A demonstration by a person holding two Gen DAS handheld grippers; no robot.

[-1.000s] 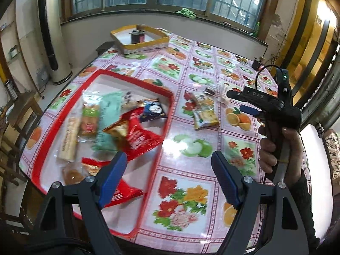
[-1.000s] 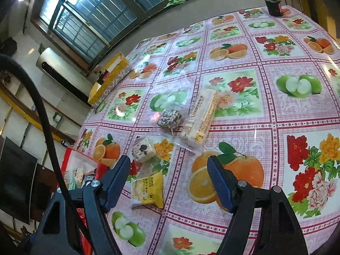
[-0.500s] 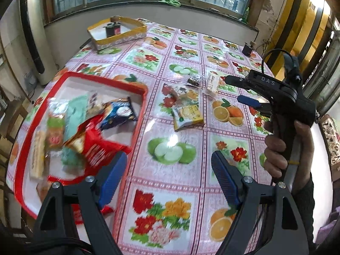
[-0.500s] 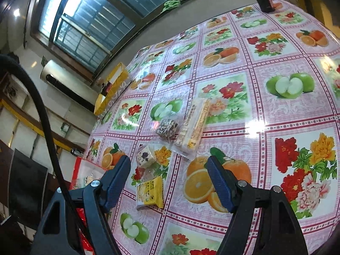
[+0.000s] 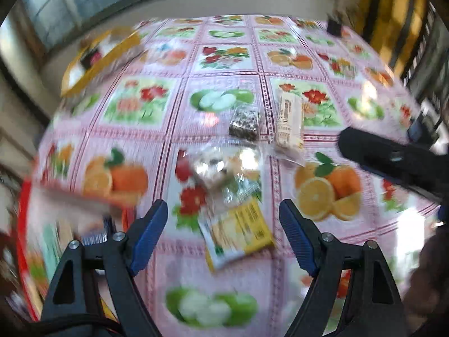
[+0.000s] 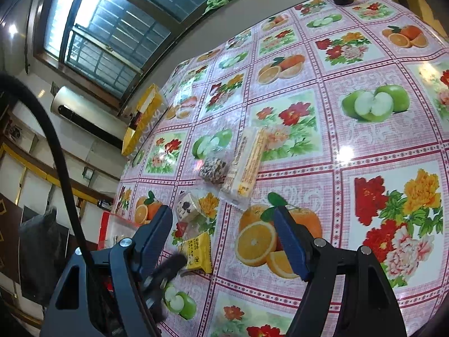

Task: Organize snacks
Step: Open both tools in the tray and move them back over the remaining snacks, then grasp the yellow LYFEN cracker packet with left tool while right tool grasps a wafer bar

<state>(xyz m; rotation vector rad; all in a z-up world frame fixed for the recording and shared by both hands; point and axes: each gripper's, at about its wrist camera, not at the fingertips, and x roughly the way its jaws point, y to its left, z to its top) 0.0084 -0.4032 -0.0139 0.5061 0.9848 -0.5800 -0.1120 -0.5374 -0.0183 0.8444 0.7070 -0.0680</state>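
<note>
The counter (image 6: pixel 364 146) is covered by a glossy pink cloth printed with squares of flowers, oranges and green apples, and window glare is reflected on it. Barred windows (image 6: pixel 118 33) are seen along the far wall, with a tall white air conditioner (image 6: pixel 81 118) beside them. A yellow box (image 6: pixel 146 118) is set at the counter's far edge, and a red tray (image 5: pixel 25 238) is cut off at the near left, its contents smeared by motion blur in the left wrist view.

Four snacks are gathered on the cloth near the middle: a long cream bar (image 6: pixel 247 163) lying just beside a small dark packet (image 6: pixel 213 168), then a clear wrapped cake (image 6: pixel 188 210), and nearest the tray a yellow packet (image 6: pixel 197 252). In the blurred left view the print on the yellow packet (image 5: pixel 238 230) cannot be read.

The left claw (image 5: pixel 223 221) is held wide above the yellow packet, nothing gripped. The right claw (image 6: pixel 221 233) is likewise spread wide and empty, over the cloth near the snacks. A dark blurred shape is seen low at its left finger; it cannot be identified.
</note>
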